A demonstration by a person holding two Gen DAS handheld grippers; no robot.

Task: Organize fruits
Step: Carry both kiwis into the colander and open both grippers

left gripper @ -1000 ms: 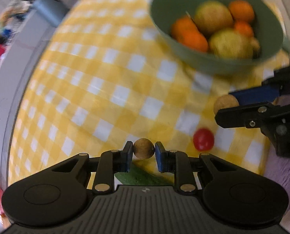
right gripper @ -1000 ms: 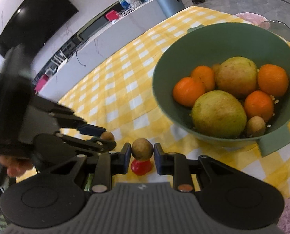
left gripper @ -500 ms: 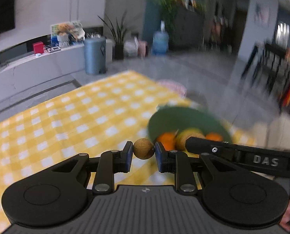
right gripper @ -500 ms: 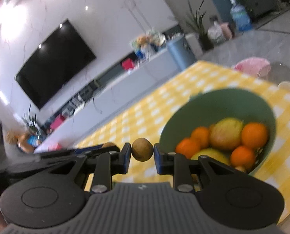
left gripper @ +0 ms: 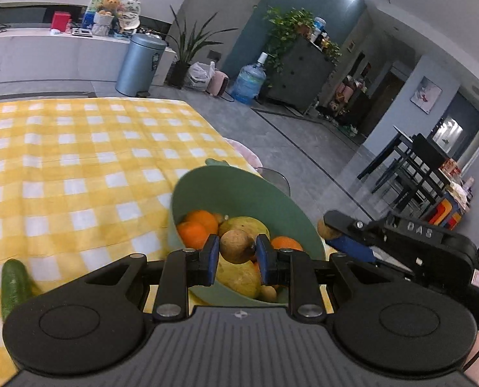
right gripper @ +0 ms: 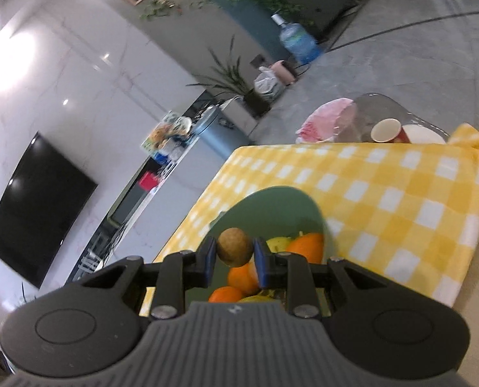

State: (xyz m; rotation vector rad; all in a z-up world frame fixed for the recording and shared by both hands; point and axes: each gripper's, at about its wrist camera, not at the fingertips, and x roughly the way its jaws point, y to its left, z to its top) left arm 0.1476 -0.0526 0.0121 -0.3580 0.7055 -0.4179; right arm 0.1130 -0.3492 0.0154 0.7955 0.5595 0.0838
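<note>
Both tongs, left (left gripper: 237, 255) and right (right gripper: 233, 256), each grip a small brown fruit (left gripper: 236, 245) above a green bowl (left gripper: 239, 190) holding oranges (left gripper: 195, 229) and pears (left gripper: 239, 277).

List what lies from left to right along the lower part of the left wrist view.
cucumber → left gripper clamping a small brown fruit in front of the green bowl → second small brown fruit in the right gripper
</note>
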